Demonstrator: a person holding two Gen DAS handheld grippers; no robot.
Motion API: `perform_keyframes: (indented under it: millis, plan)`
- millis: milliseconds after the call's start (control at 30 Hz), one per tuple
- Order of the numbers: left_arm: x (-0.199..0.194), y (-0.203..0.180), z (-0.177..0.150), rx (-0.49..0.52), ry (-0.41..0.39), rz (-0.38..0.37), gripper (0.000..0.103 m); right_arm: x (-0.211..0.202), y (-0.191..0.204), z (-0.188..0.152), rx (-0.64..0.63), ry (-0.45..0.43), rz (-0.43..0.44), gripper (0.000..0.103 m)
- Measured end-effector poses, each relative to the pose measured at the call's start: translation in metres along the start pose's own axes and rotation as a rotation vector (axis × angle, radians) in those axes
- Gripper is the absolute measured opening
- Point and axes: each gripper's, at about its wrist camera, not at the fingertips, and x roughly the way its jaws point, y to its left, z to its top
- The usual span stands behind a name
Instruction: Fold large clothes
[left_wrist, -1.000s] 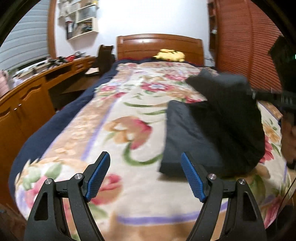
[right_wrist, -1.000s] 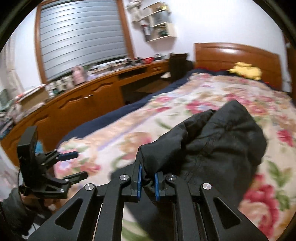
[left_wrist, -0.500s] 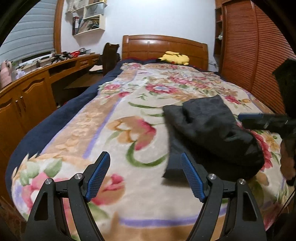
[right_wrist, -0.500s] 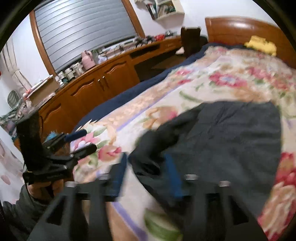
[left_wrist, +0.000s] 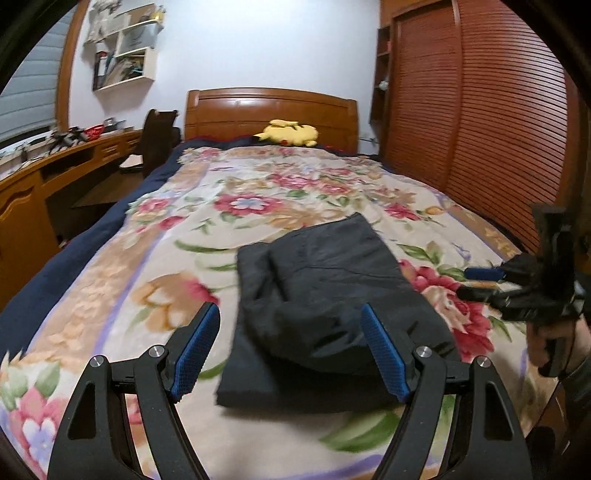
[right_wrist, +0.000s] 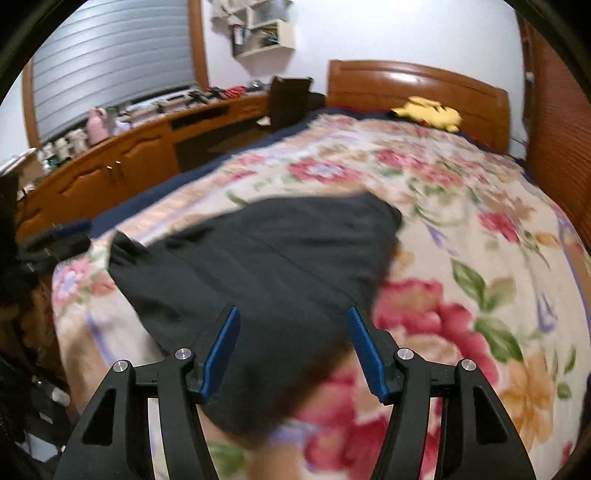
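Left gripper, lower frame: jaws spread wide, unchanged from a second ago, nothing between the pads. Dark garment, frame centre: now folded over and flat on the floral blanket; earlier its right half hung lifted. Right gripper: a second ago pinching the garment's edge, now parted and empty, cloth lying below the fingertips

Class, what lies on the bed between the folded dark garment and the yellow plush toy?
Only bare floral blanket between garment and toy, in both wrist views.
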Motion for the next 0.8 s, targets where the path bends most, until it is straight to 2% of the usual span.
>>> perform_keyframes:
  millis: [100, 200, 267, 300, 400, 433, 467, 600, 800]
  plan:
    - [0.009, -0.009, -0.001, 0.015, 0.021, -0.025, 0.08, 0.003, -0.005, -0.018, 0.017, 0.012, -0.058, 0.062]
    - [0.02, -0.014, -0.007, 0.022, 0.042, -0.021, 0.079, -0.001, -0.012, -0.028, 0.037, 0.029, -0.072, 0.061]
    - [0.026, -0.014, -0.013, 0.009, 0.062, -0.048, 0.068, -0.001, -0.011, -0.033, 0.055, 0.037, -0.075, 0.061]
    - [0.029, -0.014, -0.015, 0.006, 0.073, -0.049, 0.065, -0.016, -0.022, -0.028, 0.062, 0.039, -0.074, 0.061]
    - [0.032, -0.016, -0.018, 0.001, 0.077, -0.058, 0.04, -0.021, -0.026, -0.027, 0.078, 0.042, -0.066, 0.061]
    - [0.032, -0.016, -0.019, -0.002, 0.08, -0.069, 0.02, -0.021, -0.025, -0.023, 0.083, 0.044, -0.062, 0.061]
    - [0.032, -0.017, -0.019, 0.007, 0.082, -0.063, 0.011, -0.022, -0.027, -0.024, 0.084, 0.044, -0.06, 0.061]
    - [0.019, -0.016, -0.022, 0.077, 0.046, 0.022, 0.006, -0.016, -0.029, -0.025, 0.085, 0.034, -0.046, 0.061]
    - [0.017, 0.02, -0.035, 0.027, 0.076, 0.081, 0.006, 0.005, -0.025, -0.015, 0.111, 0.011, 0.008, 0.059]
